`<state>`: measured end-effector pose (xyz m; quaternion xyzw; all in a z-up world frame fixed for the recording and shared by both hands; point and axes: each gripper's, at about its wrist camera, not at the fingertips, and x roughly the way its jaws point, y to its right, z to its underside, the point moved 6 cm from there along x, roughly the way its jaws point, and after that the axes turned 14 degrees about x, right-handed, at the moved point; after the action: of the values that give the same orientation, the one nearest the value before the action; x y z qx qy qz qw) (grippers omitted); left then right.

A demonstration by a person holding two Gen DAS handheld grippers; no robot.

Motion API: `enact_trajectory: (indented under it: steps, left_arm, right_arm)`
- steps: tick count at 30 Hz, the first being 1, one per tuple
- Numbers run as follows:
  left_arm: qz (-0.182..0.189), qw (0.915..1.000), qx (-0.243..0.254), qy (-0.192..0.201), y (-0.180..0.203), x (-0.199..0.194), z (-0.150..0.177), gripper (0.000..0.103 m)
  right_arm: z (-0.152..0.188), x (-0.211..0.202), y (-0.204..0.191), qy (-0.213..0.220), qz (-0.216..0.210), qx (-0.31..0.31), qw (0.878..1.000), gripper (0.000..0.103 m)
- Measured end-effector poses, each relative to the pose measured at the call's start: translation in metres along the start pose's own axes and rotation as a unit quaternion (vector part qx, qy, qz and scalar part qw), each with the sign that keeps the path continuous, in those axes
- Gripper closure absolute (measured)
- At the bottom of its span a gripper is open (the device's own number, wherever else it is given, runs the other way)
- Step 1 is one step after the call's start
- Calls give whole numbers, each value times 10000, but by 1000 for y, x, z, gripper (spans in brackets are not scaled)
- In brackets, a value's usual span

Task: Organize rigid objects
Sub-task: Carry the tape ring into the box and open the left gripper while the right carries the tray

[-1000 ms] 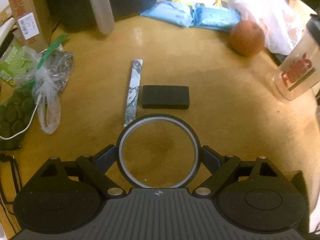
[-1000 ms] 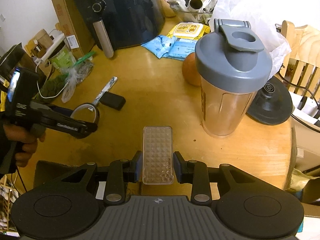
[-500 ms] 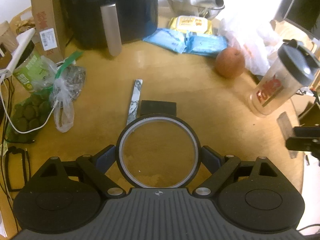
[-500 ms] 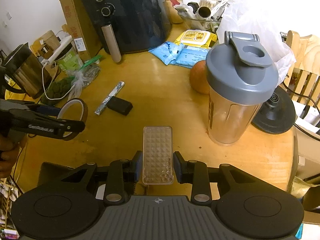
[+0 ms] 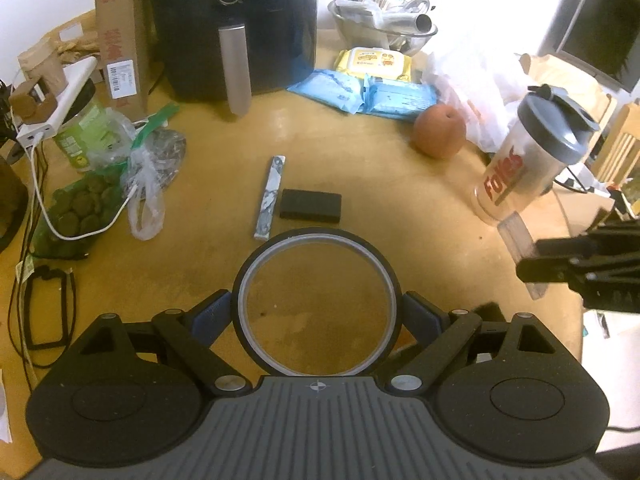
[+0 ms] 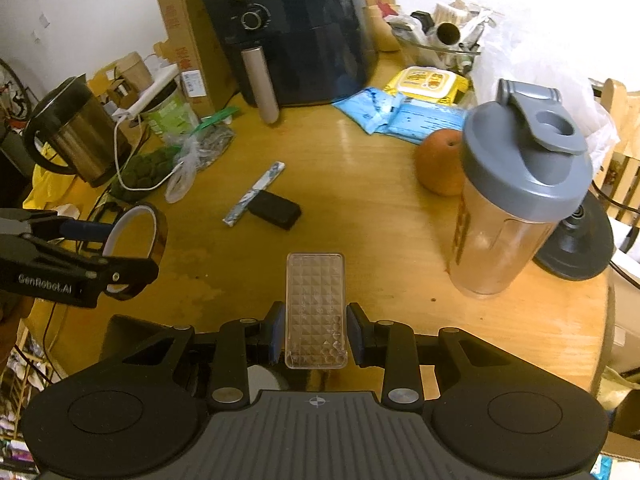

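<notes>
Tape roll (image 5: pixel 316 302) sits clamped in our left gripper (image 5: pixel 316 320), clear case (image 6: pixel 315 310) in our right gripper (image 6: pixel 315 334); we should lower both level beside the black block (image 5: pixel 311 205).

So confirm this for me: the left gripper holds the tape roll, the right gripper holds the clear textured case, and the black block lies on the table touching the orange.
One part is wrong. The black block lies beside the marbled strip, well apart from the orange, as the right wrist view shows. The rest stands: the left gripper holds the tape roll, and the right gripper holds the clear textured case.
</notes>
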<state>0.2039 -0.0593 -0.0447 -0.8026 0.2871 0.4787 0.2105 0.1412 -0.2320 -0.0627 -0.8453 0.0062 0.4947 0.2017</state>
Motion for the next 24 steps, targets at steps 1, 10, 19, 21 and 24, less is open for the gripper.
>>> enact_trajectory:
  steps: [1, 10, 19, 21, 24]
  left_arm:
    - [10, 10000, -5, 3, 1, -2, 2, 11]
    - [196, 9997, -162, 24, 15, -17, 33, 11]
    - [58, 9999, -114, 2, 28, -31, 53, 11]
    - [104, 9999, -137, 1, 31, -33, 58, 11]
    - [202, 9996, -157, 124, 36, -37, 62, 11]
  right_arm:
    - [1, 0, -1, -9, -23, -16, 10000, 68]
    - [8, -2, -13, -68, -169, -124, 9998, 68]
    - [17, -6, -21, -78, -215, -166, 9996, 68]
    - [20, -7, -22, -82, -219, -165, 9996, 68]
    - [24, -9, -24, -89, -233, -156, 9996, 68]
